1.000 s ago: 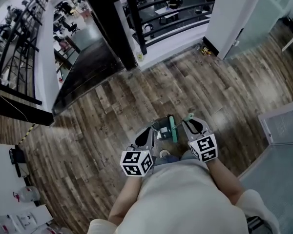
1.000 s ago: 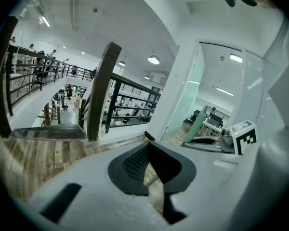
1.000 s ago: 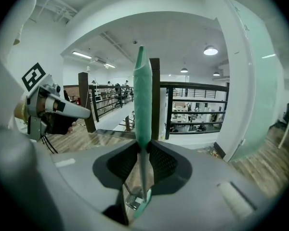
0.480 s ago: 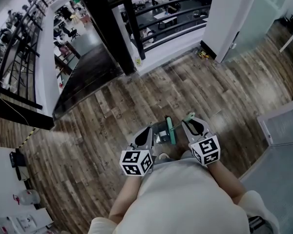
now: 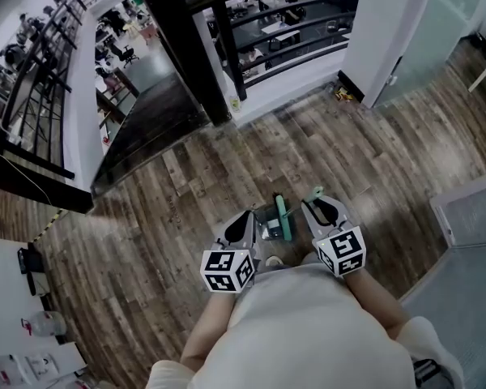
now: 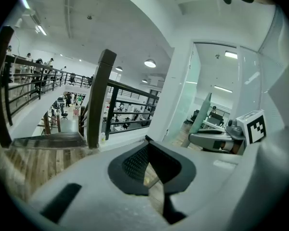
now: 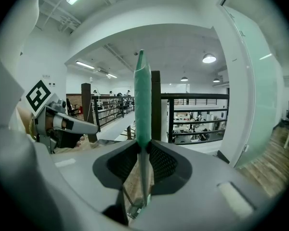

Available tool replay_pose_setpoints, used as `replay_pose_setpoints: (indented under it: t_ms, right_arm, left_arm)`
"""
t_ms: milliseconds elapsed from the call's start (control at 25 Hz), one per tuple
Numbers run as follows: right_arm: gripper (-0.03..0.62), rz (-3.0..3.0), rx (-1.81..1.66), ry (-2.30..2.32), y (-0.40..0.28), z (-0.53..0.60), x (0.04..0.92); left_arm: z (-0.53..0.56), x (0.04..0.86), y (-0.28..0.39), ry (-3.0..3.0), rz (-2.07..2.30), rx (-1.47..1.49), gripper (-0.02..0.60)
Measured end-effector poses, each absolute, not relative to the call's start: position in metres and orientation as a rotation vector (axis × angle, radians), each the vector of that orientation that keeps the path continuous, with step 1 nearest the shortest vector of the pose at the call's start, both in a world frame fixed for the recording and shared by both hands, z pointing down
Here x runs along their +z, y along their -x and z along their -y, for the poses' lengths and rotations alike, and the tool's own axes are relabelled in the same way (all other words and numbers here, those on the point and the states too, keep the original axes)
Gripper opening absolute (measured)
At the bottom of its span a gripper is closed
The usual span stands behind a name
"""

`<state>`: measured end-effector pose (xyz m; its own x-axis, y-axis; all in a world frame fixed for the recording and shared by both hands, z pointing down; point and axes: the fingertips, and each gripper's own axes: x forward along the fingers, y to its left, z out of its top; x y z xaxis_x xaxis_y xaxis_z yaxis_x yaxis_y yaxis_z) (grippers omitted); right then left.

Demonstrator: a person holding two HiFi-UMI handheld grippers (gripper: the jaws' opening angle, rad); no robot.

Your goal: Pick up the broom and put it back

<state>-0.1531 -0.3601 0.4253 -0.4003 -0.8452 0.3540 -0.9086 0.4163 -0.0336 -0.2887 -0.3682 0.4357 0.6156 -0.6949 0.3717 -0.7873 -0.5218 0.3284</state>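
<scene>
Scene nearly unchanged over last second. Right gripper stays clamped on green broom handle, handle upright. Left gripper closed, empty. Broom in hand; putting back still ahead.

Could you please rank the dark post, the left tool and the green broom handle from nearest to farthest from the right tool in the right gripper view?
1. The green broom handle: clamped in the right tool, centre.
2. The left tool: at the left.
3. The dark post: behind the handle, background.
</scene>
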Motion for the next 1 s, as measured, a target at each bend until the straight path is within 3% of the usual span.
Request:
replay_pose_setpoints:
  t_ms: [480,1000]
  right_arm:
    - [0.087,2.398,0.322,-1.531,0.153,0.357,0.417]
    - [0.087,2.322,0.338,-1.729,0.107,0.329,0.400]
  left_arm:
    - [0.372,0.430,0.281,-2.384,1.123,0.242,0.006]
    - [0.368,0.424,0.224,-2.472,0.926,0.276,0.006]
